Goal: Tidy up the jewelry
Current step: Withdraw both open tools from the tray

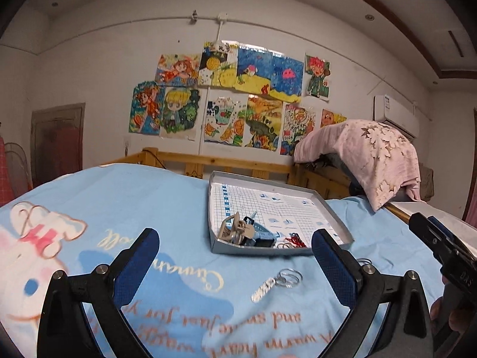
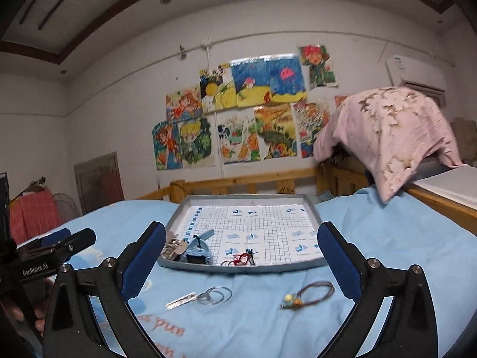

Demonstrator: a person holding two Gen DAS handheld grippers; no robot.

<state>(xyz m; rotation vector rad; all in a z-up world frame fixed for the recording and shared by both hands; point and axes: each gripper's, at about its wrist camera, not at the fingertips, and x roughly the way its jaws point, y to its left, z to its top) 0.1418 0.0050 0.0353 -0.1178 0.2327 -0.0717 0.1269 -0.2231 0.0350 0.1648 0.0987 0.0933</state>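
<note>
A grey shallow tray [image 1: 328, 208] [image 2: 313, 208] lined with grid paper lies on the light blue bedsheet. In its near corner sit a beige clip [image 1: 235, 229], a blue clip [image 2: 198, 249] and a red cord piece [image 2: 240, 259] [image 1: 295, 241]. On the sheet in front of the tray lie a silver keyring with a clear tag [image 1: 277, 283] [image 2: 199, 296] and a brown cord bracelet with beads [image 2: 310, 294]. My left gripper [image 1: 235, 256] is open and empty above the keyring. My right gripper [image 2: 241, 253] is open and empty, with the keyring and bracelet between its fingers.
A wooden bed rail [image 2: 253, 183] runs behind the tray. A pink flowered blanket [image 1: 378, 155] [image 2: 393, 137] drapes over something at the right. Children's drawings [image 1: 232, 101] cover the far wall. The other gripper shows at the right edge [image 1: 441, 247] and the left edge [image 2: 53, 253].
</note>
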